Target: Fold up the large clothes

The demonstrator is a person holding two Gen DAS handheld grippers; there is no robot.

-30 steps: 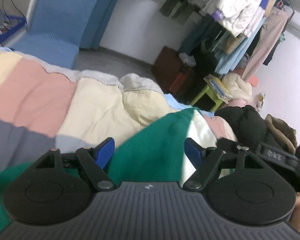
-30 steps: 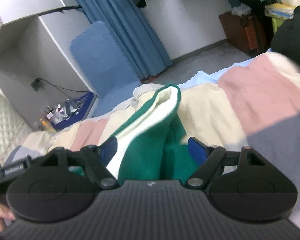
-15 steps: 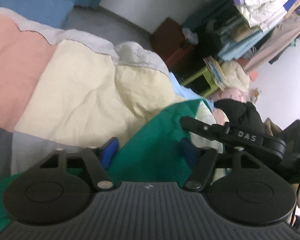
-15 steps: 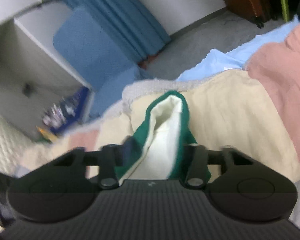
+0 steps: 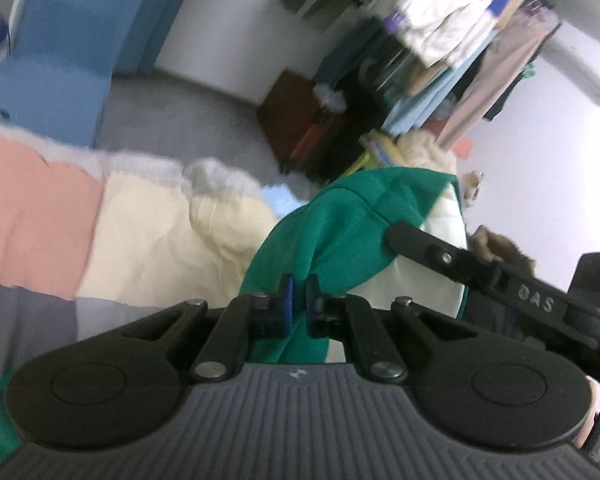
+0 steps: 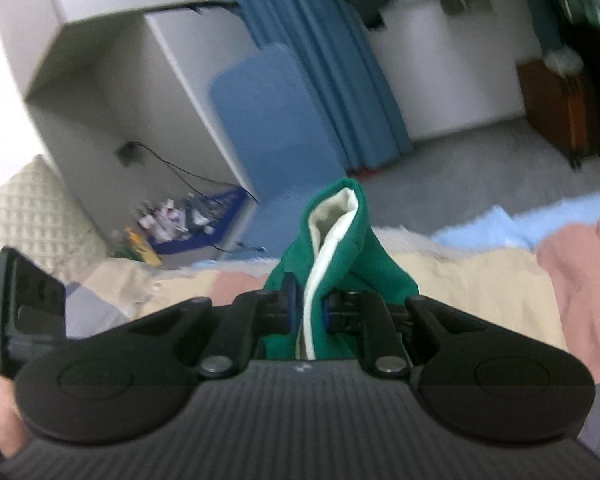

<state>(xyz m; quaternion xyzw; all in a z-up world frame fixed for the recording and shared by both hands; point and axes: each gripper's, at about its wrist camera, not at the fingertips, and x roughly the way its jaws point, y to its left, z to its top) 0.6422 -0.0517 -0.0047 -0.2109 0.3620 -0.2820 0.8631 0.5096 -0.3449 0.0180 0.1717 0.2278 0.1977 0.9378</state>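
Left wrist view alone shows both grippers (image 5: pixel 298 298) (image 5: pixel 396 236) pinching the green garment (image 5: pixel 340 220).

The only readable lettering is "DAS", in pale raised capitals on the black arm of the right gripper (image 5: pixel 500 280) where it crosses the right side of the left wrist view. A small pale emblem sits on each ribbed gripper housing, but it cannot be read. Bottles on the blue tray (image 6: pixel 196 224) are too blurred to read.
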